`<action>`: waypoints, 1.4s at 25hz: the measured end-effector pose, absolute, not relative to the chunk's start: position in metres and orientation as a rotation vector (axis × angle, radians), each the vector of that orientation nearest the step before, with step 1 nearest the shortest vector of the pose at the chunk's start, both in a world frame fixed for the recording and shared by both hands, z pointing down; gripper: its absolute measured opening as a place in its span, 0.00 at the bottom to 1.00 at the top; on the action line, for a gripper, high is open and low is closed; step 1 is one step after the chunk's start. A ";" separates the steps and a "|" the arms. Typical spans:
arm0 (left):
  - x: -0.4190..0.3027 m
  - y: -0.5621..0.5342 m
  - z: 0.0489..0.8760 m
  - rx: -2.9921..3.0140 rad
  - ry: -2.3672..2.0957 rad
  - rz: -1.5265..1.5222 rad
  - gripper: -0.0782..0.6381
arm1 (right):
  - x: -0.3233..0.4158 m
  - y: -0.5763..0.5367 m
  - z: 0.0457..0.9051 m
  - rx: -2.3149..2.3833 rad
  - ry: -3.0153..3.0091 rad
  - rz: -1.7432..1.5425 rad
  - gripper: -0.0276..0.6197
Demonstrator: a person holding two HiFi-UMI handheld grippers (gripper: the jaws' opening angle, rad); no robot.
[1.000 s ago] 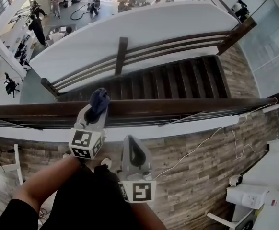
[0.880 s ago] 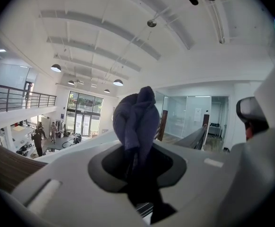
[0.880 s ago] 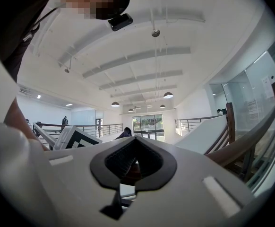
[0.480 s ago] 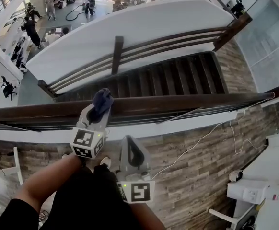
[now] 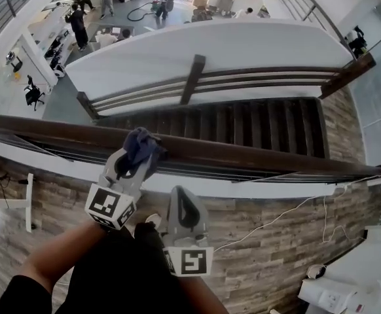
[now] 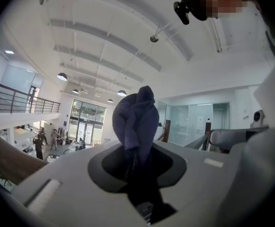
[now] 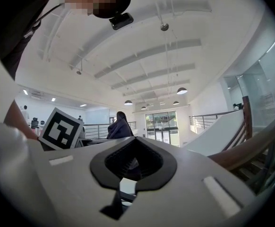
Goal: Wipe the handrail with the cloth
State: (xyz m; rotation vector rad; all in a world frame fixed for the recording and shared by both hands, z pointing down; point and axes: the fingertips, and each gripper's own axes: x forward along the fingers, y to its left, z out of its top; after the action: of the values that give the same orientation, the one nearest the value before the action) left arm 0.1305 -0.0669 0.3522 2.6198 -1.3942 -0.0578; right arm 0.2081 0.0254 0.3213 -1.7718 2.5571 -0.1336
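Note:
The handrail (image 5: 256,156) is a dark brown wooden bar that crosses the head view from left to right. My left gripper (image 5: 138,157) is shut on a bunched dark blue cloth (image 5: 142,145), which rests on top of the rail. In the left gripper view the cloth (image 6: 136,117) sticks up from the left gripper (image 6: 136,150) and hides the fingertips. My right gripper (image 5: 180,191) hangs shut and empty on my side of the rail, just right of the left one. The right gripper (image 7: 133,143) view shows the cloth (image 7: 119,126) and the rail (image 7: 251,145).
Beyond the rail a dark staircase (image 5: 243,120) drops away, with a second railing and post (image 5: 194,77) and a white wall (image 5: 210,44) behind it. Several people (image 5: 79,25) stand on the lower floor. A white cable (image 5: 275,221) lies on the wood-pattern floor (image 5: 275,267).
The left gripper has slid the cloth leftward along the handrail, and the head view has swung left with it. The right gripper has stayed where it was, shut.

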 end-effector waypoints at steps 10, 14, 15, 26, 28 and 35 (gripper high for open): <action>-0.046 -0.035 0.374 2.375 -1.756 -0.091 0.22 | 0.087 0.018 0.314 -1.458 2.785 -0.056 0.05; -0.123 -0.020 0.394 2.255 -1.881 -0.063 0.22 | 0.029 0.019 0.317 -1.320 2.866 -0.058 0.05; -0.139 -0.017 0.399 2.225 -1.900 -0.058 0.22 | 0.015 0.020 0.318 -1.287 2.882 -0.062 0.05; -0.290 -0.011 0.451 2.129 -1.991 0.022 0.22 | -0.112 0.023 0.325 -1.185 2.934 -0.048 0.05; -0.303 -0.024 0.461 2.165 -1.974 0.035 0.22 | -0.127 0.022 0.324 -1.196 2.916 -0.010 0.05; -0.334 -0.054 0.510 2.244 -1.893 0.060 0.22 | -0.165 0.020 0.356 -1.294 2.926 0.007 0.05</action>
State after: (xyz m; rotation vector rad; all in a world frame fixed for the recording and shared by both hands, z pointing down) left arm -0.3336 -0.0536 0.5096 2.2445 -1.8927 0.0604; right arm -0.1650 0.0200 0.3560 -1.2938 2.9258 0.0072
